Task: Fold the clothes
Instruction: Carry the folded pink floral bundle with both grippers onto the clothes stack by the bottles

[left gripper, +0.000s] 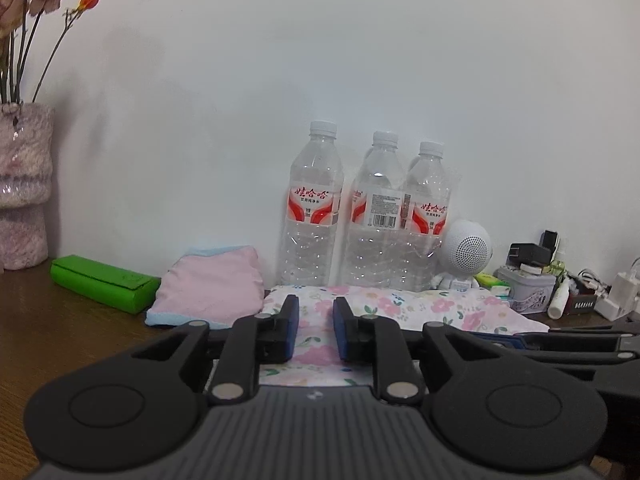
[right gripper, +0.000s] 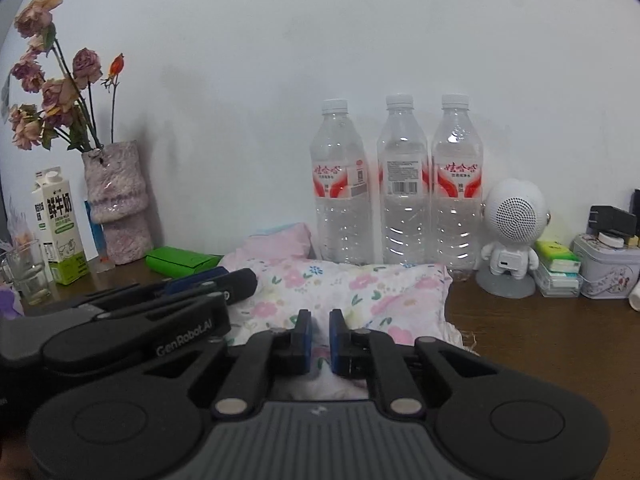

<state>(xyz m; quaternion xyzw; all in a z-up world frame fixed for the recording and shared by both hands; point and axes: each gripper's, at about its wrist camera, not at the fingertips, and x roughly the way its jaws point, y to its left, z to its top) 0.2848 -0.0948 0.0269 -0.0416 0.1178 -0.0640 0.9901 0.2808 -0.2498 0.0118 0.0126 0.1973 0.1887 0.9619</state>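
Fingers [left gripper: 295, 332] of the left gripper [left gripper: 316, 334] stand moderately apart, empty, low over the floral garment [left gripper: 384, 304] on the surface [left gripper: 60, 332]; a level approach probably suits pinching a fabric edge. Pink cloth [left gripper: 208, 284] lies just left, bottles [left gripper: 364, 208] behind near the wall, leaving little room forward.

Right view: fingers [right gripper: 304, 336] of the right gripper [right gripper: 320, 338] are narrowly parted over the garment's near hem, gripping nothing visibly. Left gripper lies close alongside. Bare surface opens rightward; speaker [right gripper: 514, 232] and tin [right gripper: 608, 268] bound it.
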